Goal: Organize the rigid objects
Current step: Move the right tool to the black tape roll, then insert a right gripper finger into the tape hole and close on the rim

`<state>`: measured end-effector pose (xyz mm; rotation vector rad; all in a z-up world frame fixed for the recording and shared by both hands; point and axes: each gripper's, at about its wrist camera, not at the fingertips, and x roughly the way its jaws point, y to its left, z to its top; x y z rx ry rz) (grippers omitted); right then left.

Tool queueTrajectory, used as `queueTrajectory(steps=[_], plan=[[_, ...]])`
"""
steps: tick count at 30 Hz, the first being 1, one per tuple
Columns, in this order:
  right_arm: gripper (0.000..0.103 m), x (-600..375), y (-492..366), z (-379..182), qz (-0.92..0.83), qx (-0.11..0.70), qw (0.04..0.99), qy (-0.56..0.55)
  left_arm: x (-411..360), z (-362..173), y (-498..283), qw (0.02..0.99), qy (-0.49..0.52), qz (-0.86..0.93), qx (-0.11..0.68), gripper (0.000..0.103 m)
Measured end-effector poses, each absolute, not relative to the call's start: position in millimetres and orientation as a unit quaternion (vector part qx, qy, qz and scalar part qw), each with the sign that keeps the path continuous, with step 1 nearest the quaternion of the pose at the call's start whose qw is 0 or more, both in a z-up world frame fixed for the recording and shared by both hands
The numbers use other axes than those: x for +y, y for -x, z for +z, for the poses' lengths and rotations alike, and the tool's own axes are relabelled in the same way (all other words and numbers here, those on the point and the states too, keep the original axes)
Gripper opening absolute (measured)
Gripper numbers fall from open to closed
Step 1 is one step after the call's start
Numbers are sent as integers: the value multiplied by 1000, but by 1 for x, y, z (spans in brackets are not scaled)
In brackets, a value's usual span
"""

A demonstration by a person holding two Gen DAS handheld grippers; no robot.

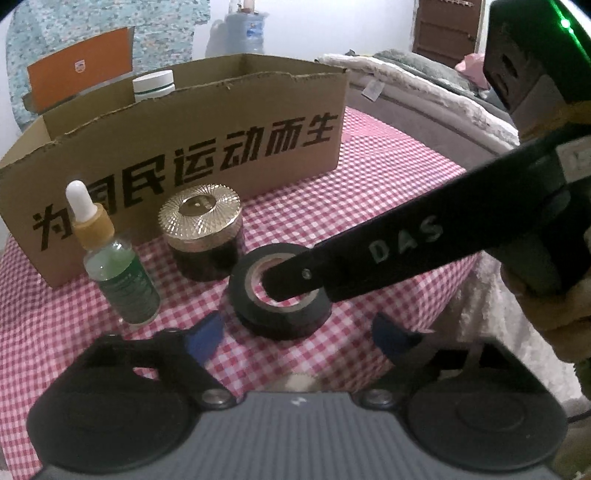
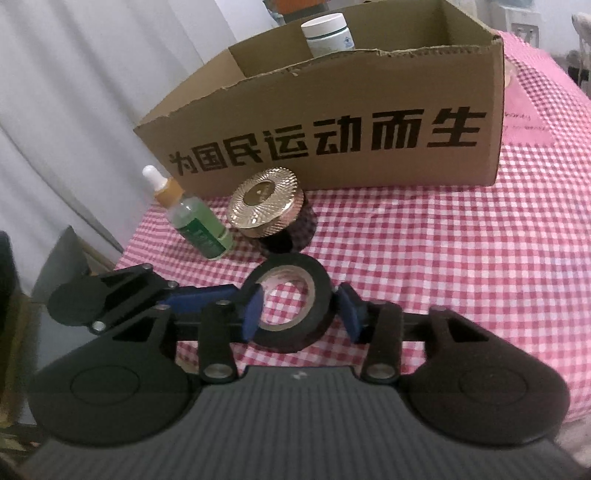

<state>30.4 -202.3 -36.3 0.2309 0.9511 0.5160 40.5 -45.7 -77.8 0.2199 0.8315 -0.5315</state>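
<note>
A black tape roll (image 1: pixel 280 291) (image 2: pixel 291 306) lies flat on the checked cloth. My right gripper (image 2: pixel 301 308) has one blue pad inside the roll's hole and the other outside its right wall, closed on that wall. It reaches in from the right in the left wrist view (image 1: pixel 291 280). My left gripper (image 1: pixel 303 332) is open and empty just in front of the roll. A green dropper bottle (image 1: pixel 118 266) (image 2: pixel 195 221) and a gold-lidded jar (image 1: pixel 203 229) (image 2: pixel 269 214) stand behind the roll. The cardboard box (image 1: pixel 184 147) (image 2: pixel 332 122) stands behind them.
A white-capped bottle (image 1: pixel 153 86) (image 2: pixel 327 33) stands inside the box. The red-and-white checked cloth (image 2: pixel 461 258) covers the table. A bed with blankets (image 1: pixel 424 85) lies at the far right. The table's left edge (image 2: pixel 129 254) is near the dropper bottle.
</note>
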Motion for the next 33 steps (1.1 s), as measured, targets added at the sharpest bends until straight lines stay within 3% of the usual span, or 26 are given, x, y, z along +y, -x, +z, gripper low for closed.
queueTrajectory(steps=[1, 3, 6, 25, 33], plan=[[60, -204, -30, -37, 250, 449, 849, -122, -46, -79, -41, 875, -108, -256, 397, 98], [86, -207, -30, -38, 261, 446, 844, -143, -46, -82, -42, 875, -113, -253, 396, 102], [101, -203, -28, -39, 271, 444, 843, -140, -45, -85, -43, 878, -116, -250, 392, 103], [102, -221, -30, -44, 290, 437, 829, -197, -31, -82, -43, 877, -76, -270, 391, 103], [102, -215, -30, -41, 289, 447, 828, -174, -27, -81, -40, 877, -67, -272, 390, 103]])
